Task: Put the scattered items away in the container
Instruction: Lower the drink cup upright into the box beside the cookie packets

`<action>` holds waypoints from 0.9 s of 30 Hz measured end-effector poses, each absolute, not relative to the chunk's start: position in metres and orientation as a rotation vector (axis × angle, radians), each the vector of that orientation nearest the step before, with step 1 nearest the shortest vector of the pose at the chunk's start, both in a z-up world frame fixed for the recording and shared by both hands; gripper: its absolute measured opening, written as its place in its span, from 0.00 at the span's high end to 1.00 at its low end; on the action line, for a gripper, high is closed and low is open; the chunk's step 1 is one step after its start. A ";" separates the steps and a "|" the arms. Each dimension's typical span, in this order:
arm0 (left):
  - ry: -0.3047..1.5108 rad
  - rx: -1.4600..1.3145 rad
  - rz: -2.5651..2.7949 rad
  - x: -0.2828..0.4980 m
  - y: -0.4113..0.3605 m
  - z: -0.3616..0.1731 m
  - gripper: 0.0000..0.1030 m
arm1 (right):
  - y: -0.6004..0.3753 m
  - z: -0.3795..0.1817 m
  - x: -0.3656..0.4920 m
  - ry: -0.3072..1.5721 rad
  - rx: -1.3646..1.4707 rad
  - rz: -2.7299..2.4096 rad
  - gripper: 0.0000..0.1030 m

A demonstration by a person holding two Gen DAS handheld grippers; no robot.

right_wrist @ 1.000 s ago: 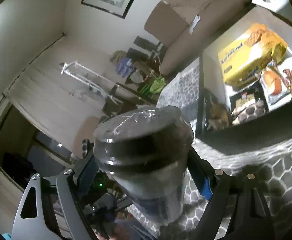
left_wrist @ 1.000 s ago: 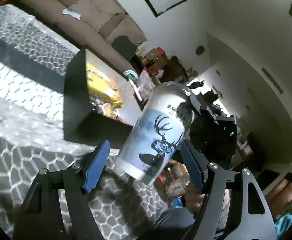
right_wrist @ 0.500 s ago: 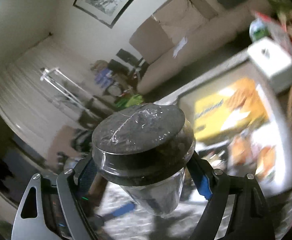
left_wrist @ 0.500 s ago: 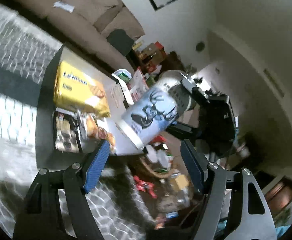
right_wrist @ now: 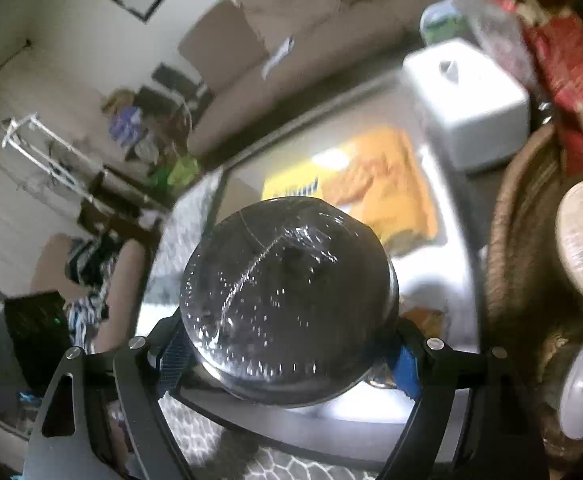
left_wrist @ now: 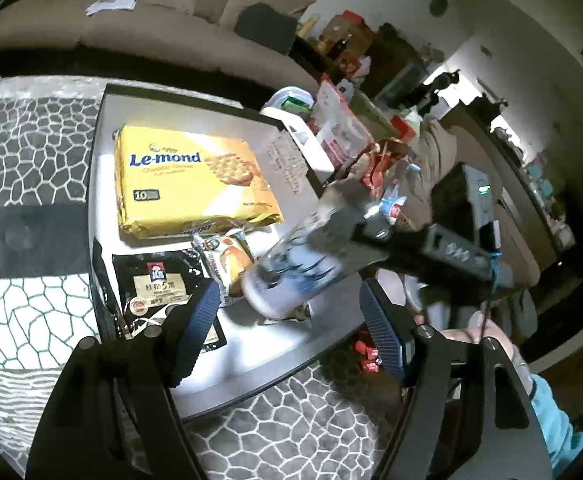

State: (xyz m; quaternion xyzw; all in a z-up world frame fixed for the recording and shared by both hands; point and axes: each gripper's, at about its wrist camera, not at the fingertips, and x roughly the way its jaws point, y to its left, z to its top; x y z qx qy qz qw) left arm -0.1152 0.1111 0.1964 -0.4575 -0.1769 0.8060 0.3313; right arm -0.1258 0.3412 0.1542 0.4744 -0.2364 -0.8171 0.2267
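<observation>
Two claws share this moment over a patterned rug [left_wrist: 31,152]. At the middle lies the tray [left_wrist: 103,128], a dark-rimmed container with a pale floor. Inside it, toward 11 o'clock, sits the yellow biscuit box [left_wrist: 187,184]; a black packet [left_wrist: 155,280] lies at 8 o'clock, and a small orange snack pack [left_wrist: 227,260] is just beside it. A white box [right_wrist: 467,108] stands outside the tray's far corner, near 1 o'clock. The cup [left_wrist: 299,276], printed blue and white, hangs tilted above the tray floor, its base toward the snack pack. The right claw [right_wrist: 287,356] is clamped on the cup just under its dark film-wrapped lid. The left claw [left_wrist: 287,336] is spread wide with nothing between its blue pads [left_wrist: 195,320].
</observation>
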 end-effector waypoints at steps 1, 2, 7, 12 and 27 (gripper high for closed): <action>-0.469 -1.199 2.104 -0.115 0.108 0.195 0.33 | 0.334 0.148 -0.130 -0.623 1.338 -2.228 0.18; -0.475 -1.200 2.102 -0.113 0.104 0.193 0.33 | 0.325 0.143 -0.133 -0.592 1.367 -2.206 0.19; -0.480 -1.241 2.113 -0.112 0.088 0.182 0.33 | 0.284 0.121 -0.150 -0.469 1.497 -2.083 0.19; -0.501 -1.259 2.111 -0.115 0.077 0.173 0.33 | 0.261 0.111 -0.170 -0.433 1.572 -2.007 0.18; -0.544 -1.267 2.093 -0.117 0.064 0.163 0.33 | 0.262 0.073 -0.201 -0.371 1.782 -1.883 0.26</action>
